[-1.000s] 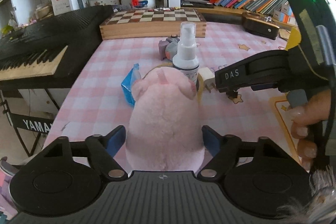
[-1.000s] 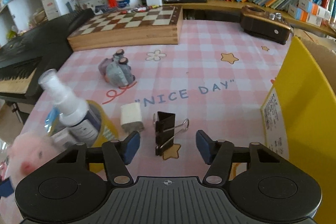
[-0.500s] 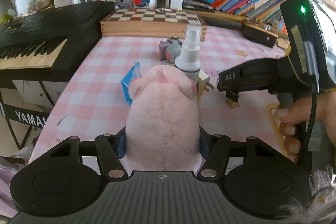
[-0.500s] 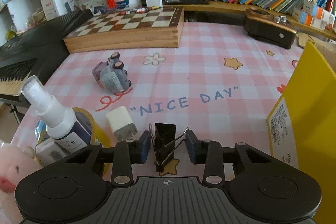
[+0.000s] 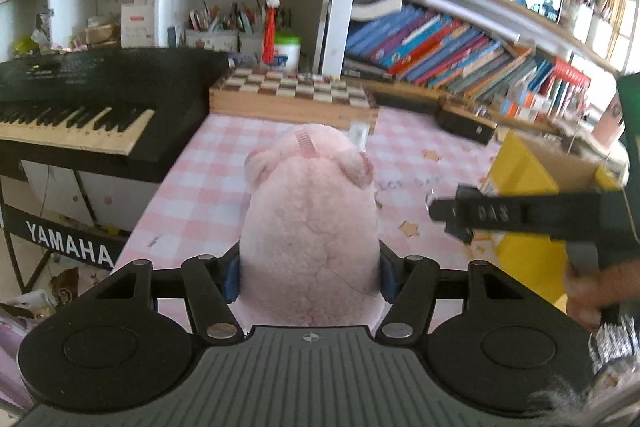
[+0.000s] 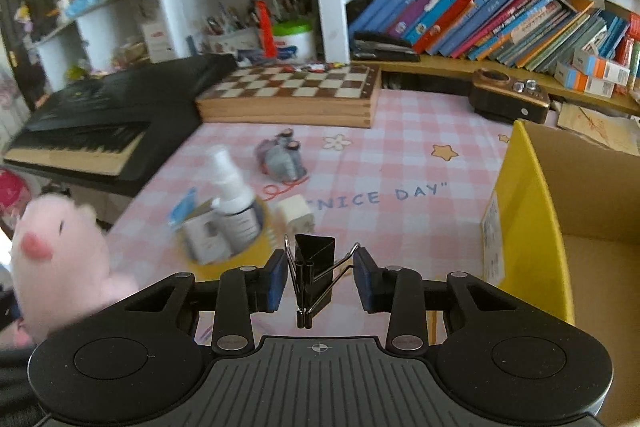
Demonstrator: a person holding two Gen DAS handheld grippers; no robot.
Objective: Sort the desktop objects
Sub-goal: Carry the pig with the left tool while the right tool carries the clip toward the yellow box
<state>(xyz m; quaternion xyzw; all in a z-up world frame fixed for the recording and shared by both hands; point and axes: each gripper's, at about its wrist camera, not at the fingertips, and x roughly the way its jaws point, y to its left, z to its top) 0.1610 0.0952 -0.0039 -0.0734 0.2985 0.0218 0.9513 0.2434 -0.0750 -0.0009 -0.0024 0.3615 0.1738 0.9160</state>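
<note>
— So, what's in each claw?
— Left claw (image 5: 310,277) pinches the pig (image 5: 312,223); right claw (image 6: 320,281) pinches the clip (image 6: 314,267), box (image 6: 532,227) just right of it.

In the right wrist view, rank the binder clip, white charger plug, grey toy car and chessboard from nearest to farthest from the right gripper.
1. Binder clip: between the right gripper fingers.
2. White charger plug: just beyond, slightly left.
3. Grey toy car: mid-table, left.
4. Chessboard: far table edge.
</note>
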